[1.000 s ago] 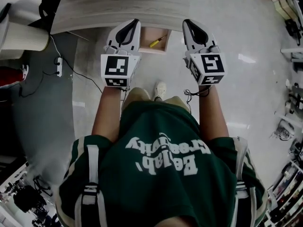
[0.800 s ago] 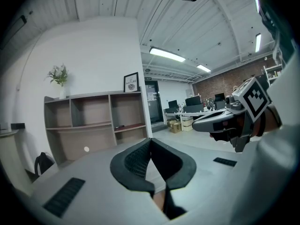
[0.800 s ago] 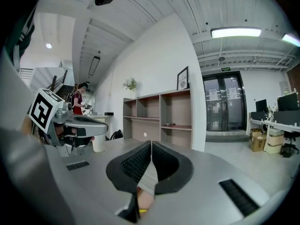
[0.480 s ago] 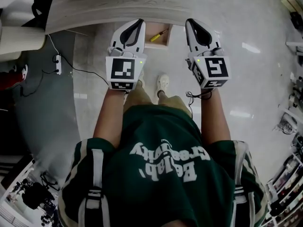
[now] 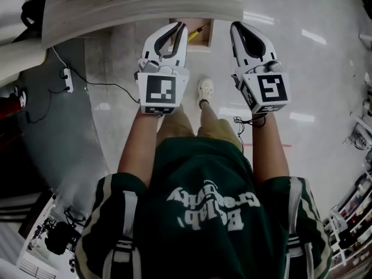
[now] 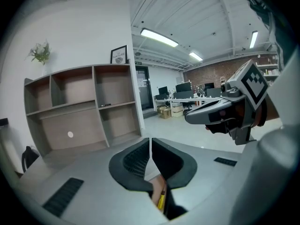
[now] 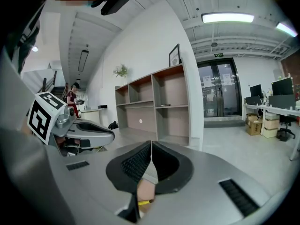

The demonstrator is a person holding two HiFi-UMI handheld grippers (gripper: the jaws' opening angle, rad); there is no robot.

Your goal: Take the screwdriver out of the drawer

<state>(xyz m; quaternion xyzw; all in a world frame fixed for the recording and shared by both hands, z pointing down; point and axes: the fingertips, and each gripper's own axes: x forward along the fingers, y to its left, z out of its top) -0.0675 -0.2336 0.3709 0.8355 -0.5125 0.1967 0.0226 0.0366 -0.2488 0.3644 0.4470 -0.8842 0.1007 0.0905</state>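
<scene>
**Desk:** Screwdriver [image 5: 197,31], where is it?

**Reporter:** Yellow-handled, lying in the open drawer [image 5: 200,44], with neither tool touching it.

**Desk:** And nearest the camera?

**Reporter:** A person in a green shirt [image 5: 203,202] holds both arms forward. The left gripper [image 5: 181,25] has its jaws pressed together on nothing. The right gripper [image 5: 234,25] is the same, tips meeting and empty.

**Desk:** Beyond them?

**Reporter:** The drawer sits between the two grippers, just under the edge of the pale wood-grain surface [image 5: 145,4]. From the head view the left gripper overlaps the drawer's left side, and the right hangs beside it above glossy floor [image 5: 302,68].
</scene>
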